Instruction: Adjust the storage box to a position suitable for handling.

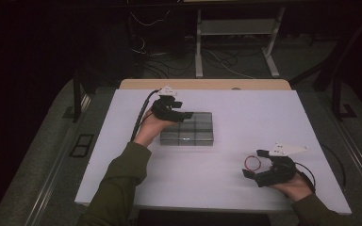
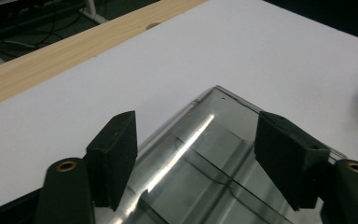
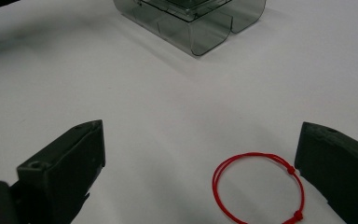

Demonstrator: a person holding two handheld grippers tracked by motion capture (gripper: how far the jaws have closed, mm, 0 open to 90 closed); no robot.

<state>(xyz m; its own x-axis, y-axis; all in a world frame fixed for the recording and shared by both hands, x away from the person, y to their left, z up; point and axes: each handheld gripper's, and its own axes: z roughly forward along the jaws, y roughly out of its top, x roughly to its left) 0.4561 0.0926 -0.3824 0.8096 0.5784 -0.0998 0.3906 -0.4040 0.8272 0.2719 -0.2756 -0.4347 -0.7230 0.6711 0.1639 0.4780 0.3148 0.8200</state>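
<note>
Seen from above: left gripper (image 1: pixel 181 111) over the near-left corner of a smoky transparent plastic compartment box (image 1: pixel 191 129) mid-table; right gripper (image 1: pixel 254 163) spread wide around a thin red cord loop (image 1: pixel 252 163). Along the left jaws: apart, box (image 2: pixel 205 163) between, untouched. Along the right jaws: gaping, loop (image 3: pixel 258 187) flat on the white tabletop (image 3: pixel 158 93), box (image 3: pixel 196 18) well beyond.

A: The box (image 2: pixel 200 158) runs off the bottom edge of the left gripper view; its near end is out of frame.

B: Its far part is cut by the top edge in the right gripper view. The cord (image 3: pixel 258 186)?

A: Its lower loop leaves the frame there. In the high view its knots are too small to tell.
</note>
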